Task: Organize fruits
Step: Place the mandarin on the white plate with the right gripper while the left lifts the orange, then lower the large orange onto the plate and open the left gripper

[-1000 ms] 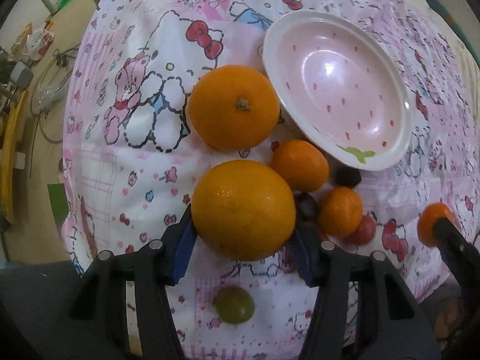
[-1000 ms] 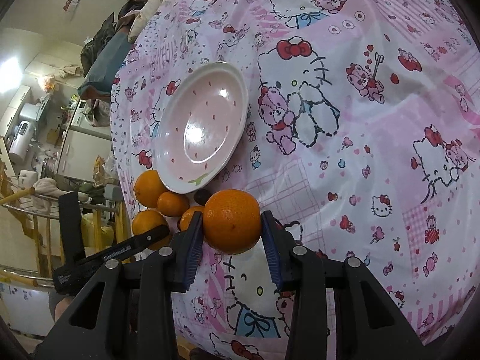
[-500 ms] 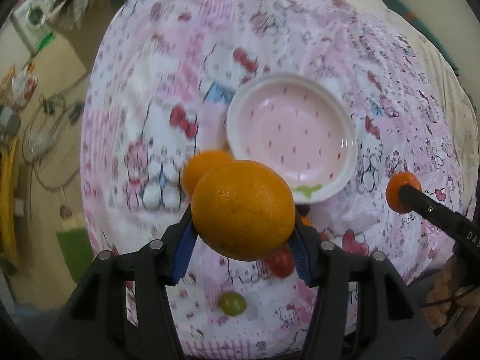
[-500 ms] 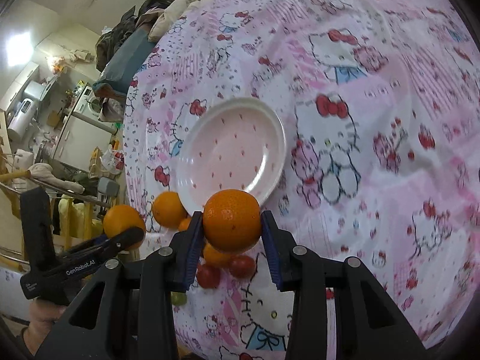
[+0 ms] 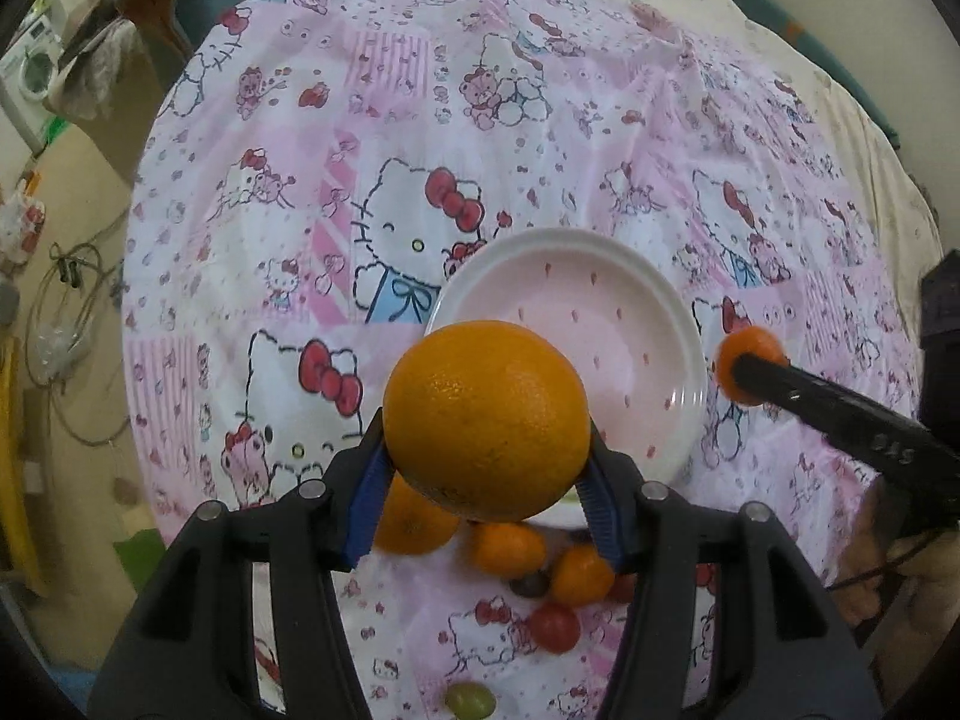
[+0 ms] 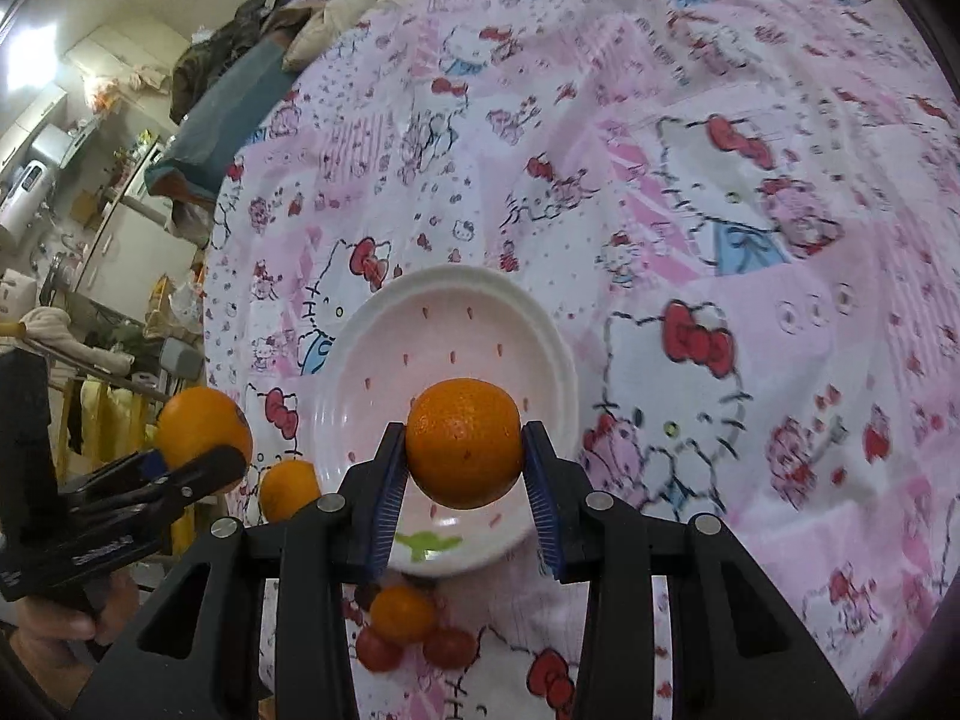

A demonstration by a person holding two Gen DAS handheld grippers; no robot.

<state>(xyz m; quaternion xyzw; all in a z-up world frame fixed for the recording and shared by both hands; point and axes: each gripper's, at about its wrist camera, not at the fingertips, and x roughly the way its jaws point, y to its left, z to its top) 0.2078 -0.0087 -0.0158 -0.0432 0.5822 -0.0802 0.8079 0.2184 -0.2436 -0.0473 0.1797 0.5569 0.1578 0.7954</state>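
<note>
1. Gripping a large orange (image 5: 485,420), the left hand-held gripper (image 5: 486,468) hung above the near rim of the pink plate (image 5: 654,324).
2. The right hand-held gripper (image 6: 465,474) clamped a smaller orange (image 6: 463,443) over that plate, on the patterned bedsheet (image 6: 720,240).

The large orange (image 5: 485,420) in the left gripper (image 5: 485,468) hides the near rim of the pink plate (image 5: 636,300) and part of another orange (image 5: 408,525) below. A green grape (image 5: 470,698) near the bottom is blurred. In the right wrist view, the held orange (image 6: 463,443) covers the plate's middle, and the cloth (image 6: 750,180) at far right is smeared.
</note>
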